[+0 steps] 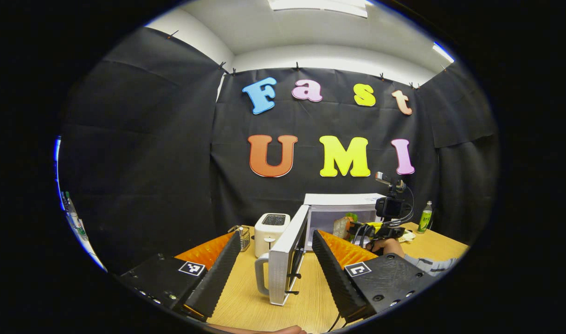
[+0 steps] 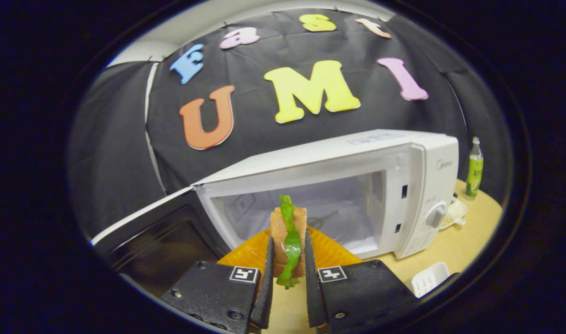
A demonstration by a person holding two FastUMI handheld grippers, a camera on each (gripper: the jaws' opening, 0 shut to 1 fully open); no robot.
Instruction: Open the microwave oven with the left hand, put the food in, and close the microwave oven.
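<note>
The sandwich point(image 2: 288, 241) — two slices of bread with a green leaf between them — stood on edge between the fingers of the right gripper point(image 2: 286, 278), and both fingers pressed against its bread faces. In the right gripper view it was held just in front of the open cavity of the microwave oven point(image 2: 357, 185), above the wooden table point(image 2: 468, 241), and had not yet passed the cavity's threshold. The microwave door point(image 2: 144, 232) was swung wide to the left of that view, its dark window facing the camera. A control knob point(image 2: 435, 215) sat on the right-hand panel of the oven.

In the left gripper view the same door point(image 1: 286, 260) stood edge-on, with its handle point(image 1: 261, 274) toward the camera. The left gripper point(image 1: 276, 260) had its jaws spread wide, one finger on each side of the door's outer edge and neither touching it. Farther off in that view, the right gripper point(image 1: 380, 229) and the hand holding it point(image 1: 390, 246) were at the oven's mouth point(image 1: 343, 213) with the sandwich point(image 1: 345, 225).

Other items on the table:
- a white toaster point(image 1: 272, 232), left of the door;
- a small wire basket point(image 1: 244, 236), beside the toaster;
- a green bottle point(image 2: 474, 168), right of the oven;
- a white dish point(image 2: 454, 212), near the bottle;
- a white ribbed tray point(image 2: 429, 278) — near the table's front edge.
</note>
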